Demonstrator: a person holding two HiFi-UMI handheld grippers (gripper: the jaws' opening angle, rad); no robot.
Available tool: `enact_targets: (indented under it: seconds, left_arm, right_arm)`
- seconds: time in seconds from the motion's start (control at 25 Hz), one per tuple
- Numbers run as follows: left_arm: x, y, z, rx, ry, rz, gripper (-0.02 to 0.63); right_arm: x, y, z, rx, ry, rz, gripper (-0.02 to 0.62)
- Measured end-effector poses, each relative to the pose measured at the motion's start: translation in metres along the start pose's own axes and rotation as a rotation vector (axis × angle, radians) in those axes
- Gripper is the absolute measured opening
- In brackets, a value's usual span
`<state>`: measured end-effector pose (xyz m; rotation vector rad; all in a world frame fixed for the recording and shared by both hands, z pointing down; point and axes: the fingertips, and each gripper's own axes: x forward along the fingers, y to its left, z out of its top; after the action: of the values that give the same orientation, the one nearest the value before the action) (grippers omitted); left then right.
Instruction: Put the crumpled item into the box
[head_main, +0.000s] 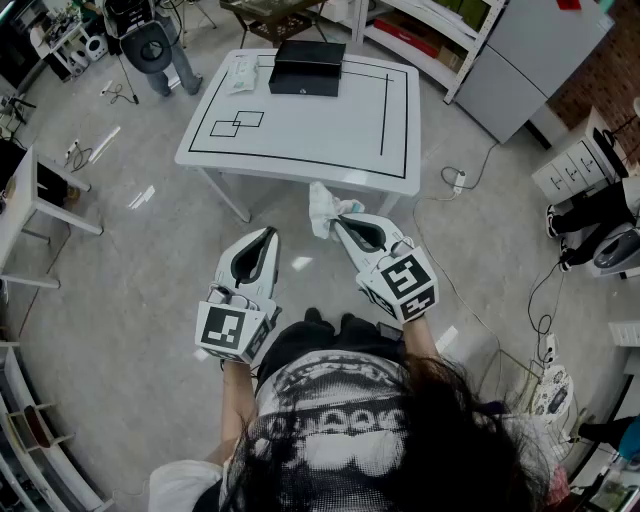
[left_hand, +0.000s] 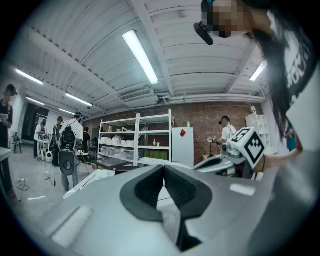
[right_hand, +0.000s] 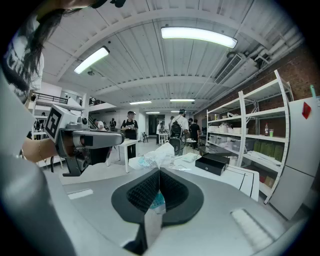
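Note:
A crumpled white item (head_main: 323, 208) with pale blue print hangs in the air just short of the white table's near edge, and my right gripper (head_main: 340, 223) is shut on it. In the right gripper view the crumpled item (right_hand: 155, 156) bulges out beyond the closed jaws. The black box (head_main: 307, 67) sits at the table's far edge with its lid closed; the right gripper view shows the black box (right_hand: 213, 162) ahead to the right. My left gripper (head_main: 268, 235) is held beside the right one, shut with nothing in it; in its own view the left gripper (left_hand: 163, 169) points over the table.
The white table (head_main: 300, 125) bears black tape lines and a flat white packet (head_main: 243, 73) left of the box. Cables and a power strip (head_main: 459, 181) lie on the floor to the right. Shelving (right_hand: 260, 135) and a white cabinet stand behind the table. People stand in the background.

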<state>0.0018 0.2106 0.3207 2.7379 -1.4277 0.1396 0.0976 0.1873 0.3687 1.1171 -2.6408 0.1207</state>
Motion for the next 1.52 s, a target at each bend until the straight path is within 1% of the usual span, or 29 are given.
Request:
enact_targets:
  seconds: [0.4, 0.56, 0.8, 0.96, 1.04, 1.24, 1.36, 1.52]
  left_arm:
    - [-0.008, 0.029, -0.007, -0.001, 0.005, -0.02, 0.0]
    - [-0.013, 0.042, -0.009, 0.004, -0.014, -0.032, 0.0]
    - [-0.016, 0.048, -0.015, -0.022, -0.006, -0.057, 0.0]
    - [-0.012, 0.052, -0.018, -0.027, -0.015, -0.07, 0.0]
    - [-0.01, 0.056, -0.02, -0.032, -0.018, -0.071, 0.0]
    - [-0.003, 0.067, -0.026, -0.051, 0.006, -0.061, 0.0]
    - [0.006, 0.081, -0.027, -0.049, 0.0, -0.045, 0.0]
    - [0.023, 0.101, -0.031, -0.044, 0.015, -0.023, 0.0]
  right_arm:
    - [0.025, 0.011, 0.003, 0.023, -0.005, -0.029, 0.005]
    - [0.034, 0.019, 0.002, 0.026, 0.0, -0.043, 0.005]
    - [0.037, 0.022, -0.001, 0.025, 0.026, -0.072, 0.005]
    - [0.038, 0.02, -0.004, 0.027, 0.041, -0.087, 0.005]
    - [0.043, 0.019, -0.005, 0.026, 0.051, -0.085, 0.005]
    - [0.059, 0.014, -0.004, 0.023, 0.057, -0.069, 0.005]
    - [0.078, 0.007, -0.002, 0.022, 0.057, -0.047, 0.005]
    - [0.107, -0.008, 0.0, 0.023, 0.058, -0.017, 0.005]
